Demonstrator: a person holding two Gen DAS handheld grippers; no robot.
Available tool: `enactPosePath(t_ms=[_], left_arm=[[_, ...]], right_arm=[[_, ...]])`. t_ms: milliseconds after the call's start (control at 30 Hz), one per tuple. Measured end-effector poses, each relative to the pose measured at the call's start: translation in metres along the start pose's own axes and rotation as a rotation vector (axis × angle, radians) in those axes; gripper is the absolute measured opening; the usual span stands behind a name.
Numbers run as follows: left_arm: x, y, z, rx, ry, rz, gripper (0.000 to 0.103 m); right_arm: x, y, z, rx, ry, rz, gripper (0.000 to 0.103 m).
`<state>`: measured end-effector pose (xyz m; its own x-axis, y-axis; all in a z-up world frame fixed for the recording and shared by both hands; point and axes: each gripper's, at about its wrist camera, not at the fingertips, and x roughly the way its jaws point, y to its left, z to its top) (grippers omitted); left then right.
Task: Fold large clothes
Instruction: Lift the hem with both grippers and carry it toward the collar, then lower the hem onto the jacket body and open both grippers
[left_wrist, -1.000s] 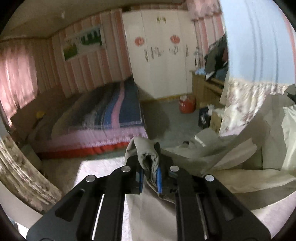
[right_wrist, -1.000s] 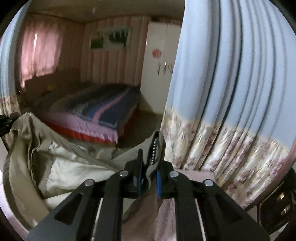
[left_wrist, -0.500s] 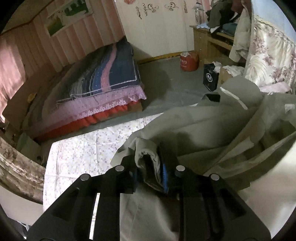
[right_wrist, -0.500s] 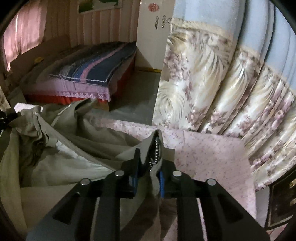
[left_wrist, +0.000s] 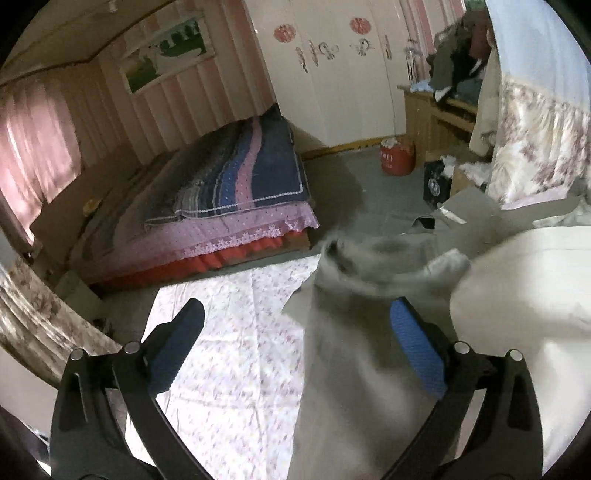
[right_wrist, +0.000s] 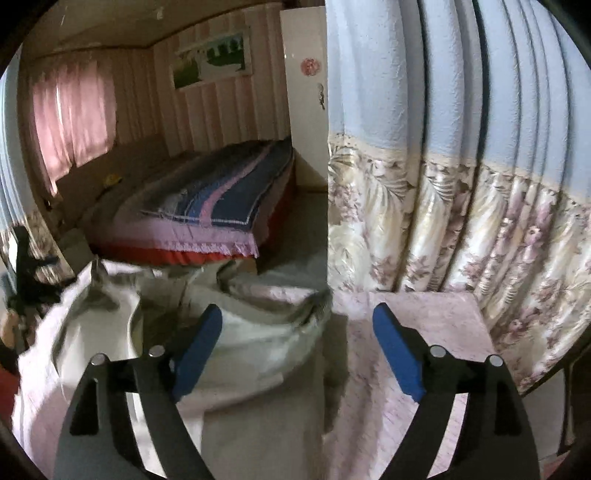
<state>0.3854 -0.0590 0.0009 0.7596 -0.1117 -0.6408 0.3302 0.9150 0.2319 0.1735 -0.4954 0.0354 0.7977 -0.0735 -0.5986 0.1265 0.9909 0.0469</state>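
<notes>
A large beige-grey garment lies in a loose, blurred heap on a floral-covered table. My left gripper is open, its blue pads spread wide, with the garment's corner lying between them, not held. In the right wrist view the same garment bulges with its pale lining showing. My right gripper is open, and the garment's edge lies loose between its pads on the tablecloth.
A bed with a striped blanket stands beyond the table. A white wardrobe, a red container and a cluttered desk are at the back. A blue and floral curtain hangs close on the right.
Both grippers were shut on the garment's edges and have opened wide. The garment has dropped out of them onto the table and is still moving.
</notes>
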Motion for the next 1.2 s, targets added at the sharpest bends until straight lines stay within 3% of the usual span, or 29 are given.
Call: enactPosePath(t_ms=[233, 367, 433, 467, 500, 567, 600, 733, 800, 867, 967, 1033, 1100, 1167, 1200], left_arm=[[0.003, 0.017, -0.057, -0.031, 0.051, -0.088, 0.100], [0.027, 0.003, -0.073, -0.047, 0.107, -0.255, 0.096], [0.031, -0.010, -0.073, -0.025, 0.103, -0.317, 0.062], [0.033, -0.016, -0.070, -0.013, 0.104, -0.307, 0.054], [0.033, -0.022, -0.066, 0.001, 0.099, -0.284, 0.035], [0.028, -0.025, -0.054, -0.006, 0.077, -0.271, 0.011], [0.024, -0.023, -0.048, -0.017, 0.058, -0.279, 0.008], [-0.003, -0.001, -0.019, -0.083, -0.052, -0.246, 0.005], [0.014, 0.010, -0.013, -0.110, -0.010, -0.205, 0.005], [0.053, 0.013, -0.023, -0.125, 0.099, -0.166, 0.005], [0.074, 0.001, -0.046, -0.084, 0.155, -0.142, 0.005], [0.073, -0.002, -0.055, -0.071, 0.148, -0.124, 0.009], [0.069, 0.000, -0.059, -0.073, 0.136, -0.090, 0.016], [0.057, 0.001, -0.060, -0.067, 0.114, -0.047, 0.029], [0.049, 0.001, -0.062, -0.065, 0.101, -0.029, 0.059]], right_arm=[[0.044, -0.013, -0.057, 0.082, 0.141, 0.024, 0.084], [0.068, -0.007, -0.077, 0.124, 0.177, 0.100, 0.081], [0.065, 0.007, -0.077, 0.079, 0.130, 0.096, 0.026], [0.062, 0.017, -0.074, 0.037, 0.100, 0.075, 0.013], [0.058, 0.026, -0.068, 0.000, 0.074, 0.056, 0.005], [0.047, 0.038, -0.053, -0.048, 0.013, 0.020, 0.003], [0.036, 0.042, -0.040, -0.062, -0.040, 0.013, 0.003], [0.006, 0.030, 0.005, 0.012, -0.160, 0.040, 0.002], [0.030, -0.002, 0.017, 0.159, -0.087, 0.047, 0.002], [0.066, -0.027, 0.006, 0.246, 0.028, 0.006, 0.003], [0.105, -0.029, -0.035, 0.178, 0.170, -0.056, 0.003], [0.108, -0.028, -0.055, 0.158, 0.177, -0.066, 0.006], [0.095, -0.030, -0.059, 0.161, 0.125, -0.054, 0.011], [0.082, -0.028, -0.059, 0.165, 0.103, -0.028, 0.024], [0.074, -0.026, -0.062, 0.162, 0.096, -0.015, 0.045]])
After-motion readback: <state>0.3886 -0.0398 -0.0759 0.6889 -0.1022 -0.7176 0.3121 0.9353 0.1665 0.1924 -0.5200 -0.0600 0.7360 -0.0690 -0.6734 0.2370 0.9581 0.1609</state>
